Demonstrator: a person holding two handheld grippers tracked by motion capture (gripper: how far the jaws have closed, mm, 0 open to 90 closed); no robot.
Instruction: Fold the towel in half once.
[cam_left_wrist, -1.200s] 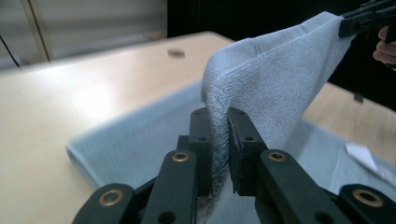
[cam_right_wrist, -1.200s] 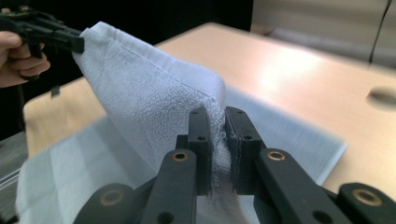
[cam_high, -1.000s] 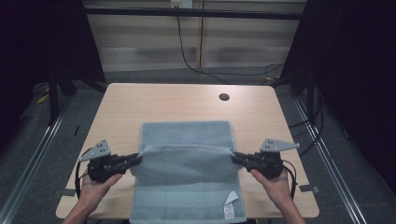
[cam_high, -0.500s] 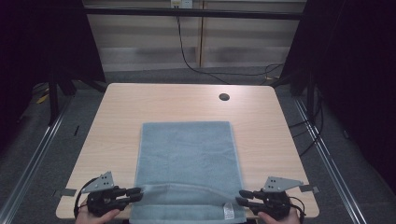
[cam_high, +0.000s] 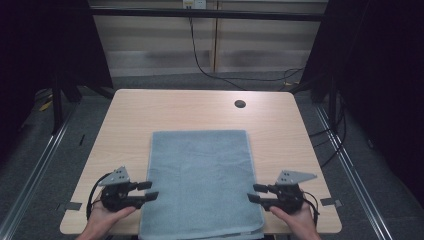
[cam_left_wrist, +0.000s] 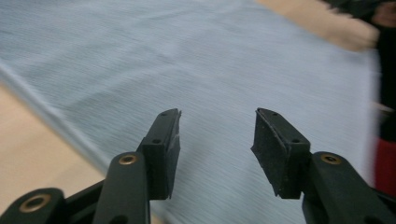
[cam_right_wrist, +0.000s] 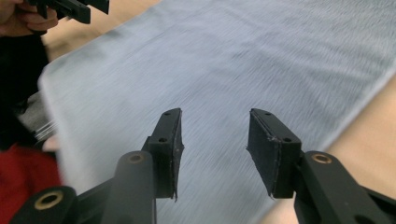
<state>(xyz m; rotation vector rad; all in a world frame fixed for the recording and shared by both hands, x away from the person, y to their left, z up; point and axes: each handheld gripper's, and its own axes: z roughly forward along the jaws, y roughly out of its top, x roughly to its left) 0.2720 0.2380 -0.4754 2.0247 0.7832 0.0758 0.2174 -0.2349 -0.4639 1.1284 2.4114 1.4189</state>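
1. Left claw (cam_high: 148, 190) is hovering at the towel's (cam_high: 200, 182) near left edge, released, nothing between the jaws; the left gripper view is showing both pads parted over blue cloth (cam_left_wrist: 233, 70).
2. Right claw (cam_high: 253, 193) is sitting at the towel's near right edge, likewise released and gripping nothing; in the right gripper view the gap between the pads is lying over cloth (cam_right_wrist: 233, 60).
3. Towel is lying flat and spread on the counter (cam_high: 125, 135), its near end hanging just past the counter's front edge.
4. A small dark hole (cam_high: 240, 104) is sitting near the counter's far edge, well apart from the towel.
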